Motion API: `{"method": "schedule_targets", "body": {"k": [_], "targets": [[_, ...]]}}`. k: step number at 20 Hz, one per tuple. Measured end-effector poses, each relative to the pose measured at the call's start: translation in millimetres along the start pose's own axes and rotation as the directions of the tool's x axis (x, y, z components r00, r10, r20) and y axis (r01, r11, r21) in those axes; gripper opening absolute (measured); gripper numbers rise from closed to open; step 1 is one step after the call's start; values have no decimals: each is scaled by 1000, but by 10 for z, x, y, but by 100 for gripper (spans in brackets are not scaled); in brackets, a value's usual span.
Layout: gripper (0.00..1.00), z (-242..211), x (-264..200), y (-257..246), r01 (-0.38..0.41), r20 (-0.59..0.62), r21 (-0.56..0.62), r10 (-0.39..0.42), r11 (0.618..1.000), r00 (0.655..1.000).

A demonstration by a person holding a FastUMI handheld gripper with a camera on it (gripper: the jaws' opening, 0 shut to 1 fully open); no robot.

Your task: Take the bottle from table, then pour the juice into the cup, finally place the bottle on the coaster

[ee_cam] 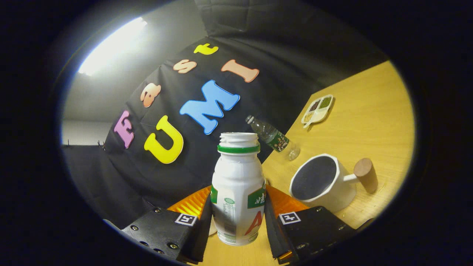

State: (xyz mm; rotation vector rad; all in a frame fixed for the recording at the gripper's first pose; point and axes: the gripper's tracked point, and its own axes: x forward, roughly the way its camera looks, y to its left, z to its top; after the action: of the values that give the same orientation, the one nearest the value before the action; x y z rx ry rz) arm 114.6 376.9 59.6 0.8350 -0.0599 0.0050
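A small white juice bottle (238,192) with a green neck ring and no cap stands between my two fingers, which press on its sides. My gripper (238,218) is shut on it, and the whole view is tilted. Its base looks lifted off the wooden table (369,111). Just right of the fingers and a little beyond them sits a white cup (321,183) with a round wooden handle, its dark inside facing me. A sliver of something pale (212,229) shows behind the left finger near the bottle's base; I cannot tell whether it is the coaster.
Beyond the cup a clear plastic water bottle (275,138) with a green label stands near the table's back edge. Farther off lies a white divided dish (317,109) holding grains. The black cloth wall rises right behind the table.
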Motion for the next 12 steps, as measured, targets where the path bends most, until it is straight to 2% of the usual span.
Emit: {"method": "schedule_targets", "body": {"k": [4,7,12], "targets": [[66,21,5,53,30,-9,-204,-33,979,999],[66,-12,-27,121,21,-31,-289,-31,957,999],[66,-35,5,142,41,-13,-434,-52,900,999]]}}
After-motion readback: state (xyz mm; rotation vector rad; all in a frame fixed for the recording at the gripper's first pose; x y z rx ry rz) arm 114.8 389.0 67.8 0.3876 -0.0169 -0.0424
